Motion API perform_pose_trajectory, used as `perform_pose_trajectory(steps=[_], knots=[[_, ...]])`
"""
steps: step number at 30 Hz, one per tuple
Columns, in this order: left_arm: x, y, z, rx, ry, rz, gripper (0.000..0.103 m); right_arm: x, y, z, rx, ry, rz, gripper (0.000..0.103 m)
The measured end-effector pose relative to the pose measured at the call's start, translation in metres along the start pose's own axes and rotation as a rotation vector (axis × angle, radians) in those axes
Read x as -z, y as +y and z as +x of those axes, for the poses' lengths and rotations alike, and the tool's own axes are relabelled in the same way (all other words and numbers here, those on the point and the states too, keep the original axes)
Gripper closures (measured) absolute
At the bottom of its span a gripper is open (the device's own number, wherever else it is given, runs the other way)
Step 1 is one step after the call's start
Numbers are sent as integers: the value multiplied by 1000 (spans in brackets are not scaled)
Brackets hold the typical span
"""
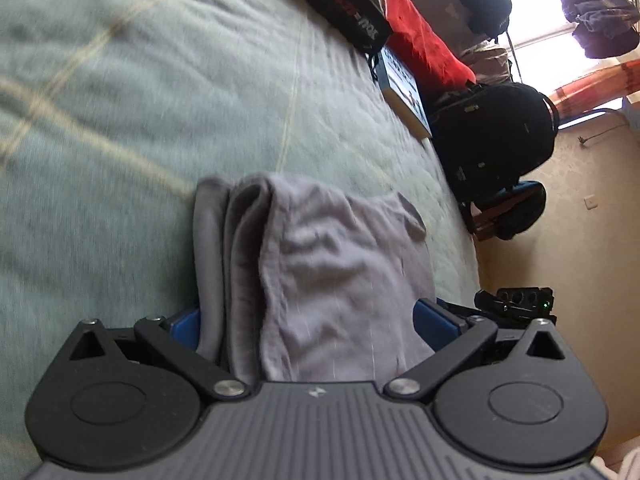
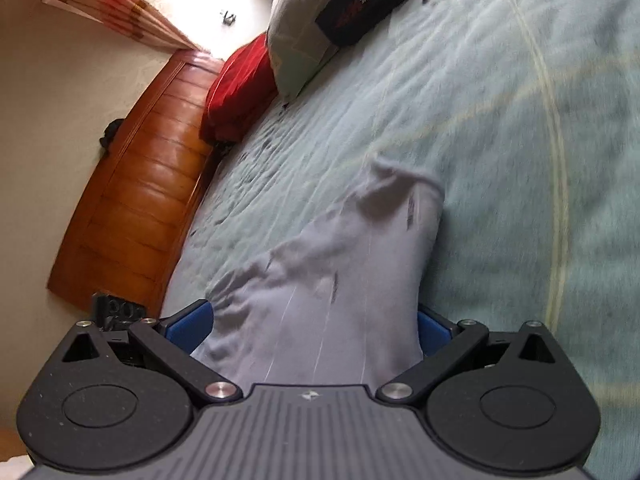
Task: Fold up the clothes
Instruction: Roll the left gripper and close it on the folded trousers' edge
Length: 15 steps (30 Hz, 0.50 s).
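My left gripper [image 1: 308,316] and right gripper [image 2: 314,320] both stand wide, the grey shirt [image 1: 320,264] bunched between their fingers, not clamped. It runs straight ahead of each over the bed [image 1: 120,120], equally near.

The pale green bedspread [image 1: 120,128] lay bare and open beyond and to either side of the grey garment [image 1: 312,272], giving wide room to pass. The far end was crowded: a black bag [image 2: 368,0], a pillow [image 2: 300,40], a red cushion [image 2: 240,84] and a book [image 1: 404,92]. A wooden headboard [image 2: 136,200] walled off that side.
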<state>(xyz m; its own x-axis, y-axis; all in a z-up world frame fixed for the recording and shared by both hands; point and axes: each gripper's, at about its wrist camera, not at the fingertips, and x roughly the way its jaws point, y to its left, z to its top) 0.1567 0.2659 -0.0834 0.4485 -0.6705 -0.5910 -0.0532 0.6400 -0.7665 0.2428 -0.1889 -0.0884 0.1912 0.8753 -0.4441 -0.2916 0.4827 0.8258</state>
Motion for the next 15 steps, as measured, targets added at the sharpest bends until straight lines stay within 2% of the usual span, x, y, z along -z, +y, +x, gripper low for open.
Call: perform_pose_trajectory(steps=[5, 12, 15], knots=[[1, 4, 2, 13, 16, -12, 1, 13, 3, -6, -34, 62, -13, 0], [-26, 2, 23, 31, -3, -35, 1, -9, 0, 22, -33, 42, 1, 0], [-24, -2, 22, 23, 10, -18, 1, -13, -2, 28, -40, 38, 13, 0]])
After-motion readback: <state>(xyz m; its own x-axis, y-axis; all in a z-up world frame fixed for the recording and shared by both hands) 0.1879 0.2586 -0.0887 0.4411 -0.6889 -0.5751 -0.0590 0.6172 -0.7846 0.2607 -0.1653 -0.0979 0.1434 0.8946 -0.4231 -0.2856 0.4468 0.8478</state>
